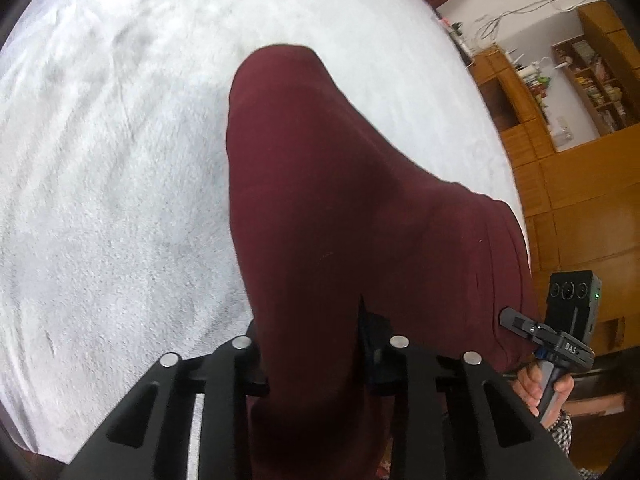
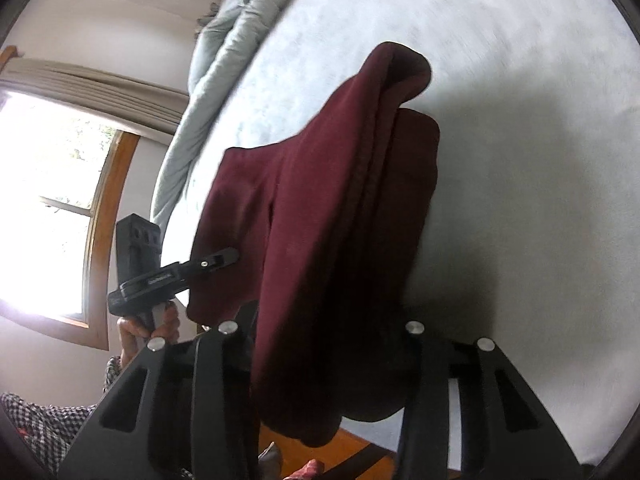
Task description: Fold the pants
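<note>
Both claws, left (image 1: 316, 340) and right (image 2: 332, 340), clamp the maroon pants (image 1: 340, 200) above the white bed (image 1: 120, 160); "DAS" marks the right one.

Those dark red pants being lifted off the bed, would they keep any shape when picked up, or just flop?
Probably flop: the dark red fabric pants drape and bunch in soft folds below both grippers. They look light, sagging only gently. The knit seems unlikely to slip on the fuzzy white bed cover.
</note>
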### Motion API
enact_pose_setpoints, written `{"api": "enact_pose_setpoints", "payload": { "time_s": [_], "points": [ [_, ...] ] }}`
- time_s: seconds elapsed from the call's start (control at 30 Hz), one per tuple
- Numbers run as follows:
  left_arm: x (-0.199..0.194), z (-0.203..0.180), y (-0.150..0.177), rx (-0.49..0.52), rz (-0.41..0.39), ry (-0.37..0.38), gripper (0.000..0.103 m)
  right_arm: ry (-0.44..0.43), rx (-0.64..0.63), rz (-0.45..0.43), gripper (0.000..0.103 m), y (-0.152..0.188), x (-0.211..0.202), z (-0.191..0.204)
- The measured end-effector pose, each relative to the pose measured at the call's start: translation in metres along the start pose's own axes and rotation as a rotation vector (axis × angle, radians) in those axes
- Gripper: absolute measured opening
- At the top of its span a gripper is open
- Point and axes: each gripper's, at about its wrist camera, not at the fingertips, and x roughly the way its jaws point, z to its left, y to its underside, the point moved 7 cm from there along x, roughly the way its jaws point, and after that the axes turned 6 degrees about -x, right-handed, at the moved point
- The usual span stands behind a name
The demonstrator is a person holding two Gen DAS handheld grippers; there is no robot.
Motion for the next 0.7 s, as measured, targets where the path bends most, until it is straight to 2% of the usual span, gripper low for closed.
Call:
{"api": "enact_pose_setpoints", "payload": {
  "time_s": [0.17, 0.27, 0.47, 0.6, 0.7],
  "points": [
    [-0.015, -0.011, -0.002, 0.016, -0.056, 0.045, 0.024, 0.003, -0.052, -0.029, 0.038, -0.011, -0.012, 0.022],
    [-0.024, -0.017, -0.013, 0.012, -0.085, 0.090, 0.023, 0.016, -0.093, -0.050, 0.038, -0.026, -0.021, 0.034],
    [-0.037, -0.042, -0.065, 0.044, -0.181, 0.121, 0.023, 0.031, -0.163, -0.112, 0.038, -0.078, -0.037, 0.043],
    [-0.031, -0.050, -0.109, 0.073, -0.228, 0.099, 0.023, 0.054, -0.191, -0.134, 0.038, -0.129, -0.028, 0.035],
    [-0.021, -0.043, -0.131, 0.077, -0.229, 0.073, 0.023, 0.060, -0.161, -0.130, 0.038, -0.152, -0.011, 0.017]
  ]
}}
